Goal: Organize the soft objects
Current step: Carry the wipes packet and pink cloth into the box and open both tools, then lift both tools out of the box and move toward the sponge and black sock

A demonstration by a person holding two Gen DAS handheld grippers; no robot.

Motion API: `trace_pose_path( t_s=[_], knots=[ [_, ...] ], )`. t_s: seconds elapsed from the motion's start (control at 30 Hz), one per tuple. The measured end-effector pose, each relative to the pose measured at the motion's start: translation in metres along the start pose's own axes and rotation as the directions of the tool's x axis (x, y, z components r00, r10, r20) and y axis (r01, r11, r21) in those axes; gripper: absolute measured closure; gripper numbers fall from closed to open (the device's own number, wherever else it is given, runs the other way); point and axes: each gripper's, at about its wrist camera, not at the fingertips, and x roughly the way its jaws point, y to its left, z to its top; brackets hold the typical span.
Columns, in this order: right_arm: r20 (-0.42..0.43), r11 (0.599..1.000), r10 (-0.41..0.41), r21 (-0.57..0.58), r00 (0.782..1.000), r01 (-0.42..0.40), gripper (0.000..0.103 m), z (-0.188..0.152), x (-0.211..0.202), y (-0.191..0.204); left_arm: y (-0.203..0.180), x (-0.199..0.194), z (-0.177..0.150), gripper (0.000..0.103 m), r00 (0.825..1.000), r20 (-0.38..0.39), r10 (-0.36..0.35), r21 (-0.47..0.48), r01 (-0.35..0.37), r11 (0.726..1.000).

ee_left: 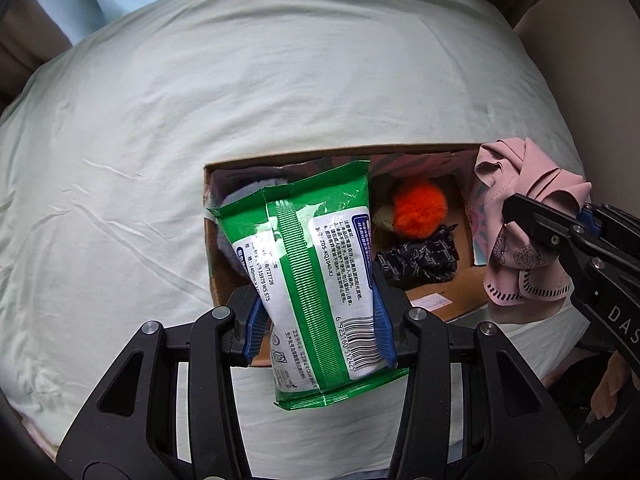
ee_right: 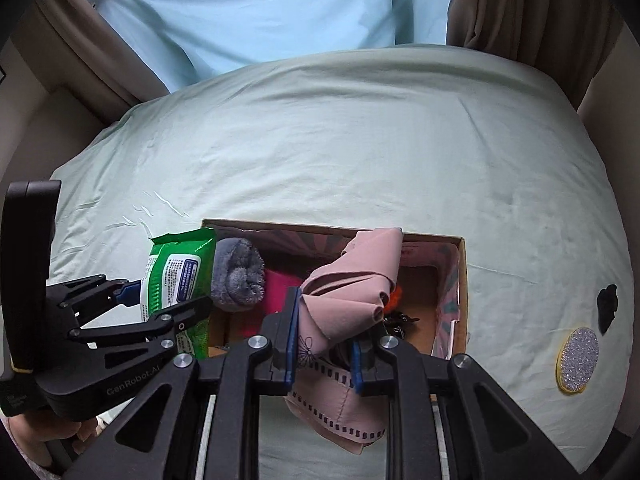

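Note:
My left gripper (ee_left: pixel 316 320) is shut on a green pack of wet wipes (ee_left: pixel 316 264), held upright above the left end of an open cardboard box (ee_left: pixel 280 158). The pack also shows in the right wrist view (ee_right: pixel 176 276). My right gripper (ee_right: pixel 324 356) is shut on a folded pink cloth (ee_right: pixel 352 292), held over the near edge of the box (ee_right: pixel 460 276). The cloth shows at the right of the left wrist view (ee_left: pixel 520 220). Inside the box lie an orange fluffy ball (ee_left: pixel 418 208), a dark patterned cloth (ee_left: pixel 420 260) and a grey fuzzy sock (ee_right: pixel 238 276).
The box sits on a bed with a pale green sheet (ee_right: pixel 360 140). A glittery round pad with a yellow rim (ee_right: pixel 578 360) and a small black item (ee_right: pixel 608 306) lie on the sheet to the right. Brown curtains (ee_right: pixel 520 4) hang behind the bed.

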Motion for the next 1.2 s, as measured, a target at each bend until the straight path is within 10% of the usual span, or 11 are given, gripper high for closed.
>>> trace_pose_path(
  t_s=[0.37,0.43,0.5,0.57,1.2],
  knots=[
    [-0.139,0.988,0.067,0.147,0.988,-0.047,0.084,0.007,0.071,-0.036,-0.026,0.053,0.013,0.061,0.996,-0.09,-0.007,0.07,0.013,0.997],
    [-0.144,0.983,0.102,0.166,0.984,-0.077,0.084,0.01,0.075,-0.038,-0.03,0.053,0.014,0.044,0.994,-0.106,-0.007,0.091,0.017,0.996],
    [-0.154,0.98,0.107,0.184,0.982,-0.078,0.069,0.014,0.077,-0.04,-0.031,0.053,0.011,0.0,0.992,-0.123,0.002,0.111,0.012,0.994],
    [-0.158,0.979,0.098,0.191,0.982,-0.067,0.0,0.016,0.077,-0.041,-0.029,0.052,0.008,0.001,0.991,-0.136,-0.001,0.11,0.016,0.994],
    [-0.004,0.994,-0.016,0.104,1.0,0.016,0.0,0.011,0.016,-0.023,0.0,-0.023,-0.004,0.0,1.0,-0.006,-0.017,-0.033,0.017,0.999]
  ],
)
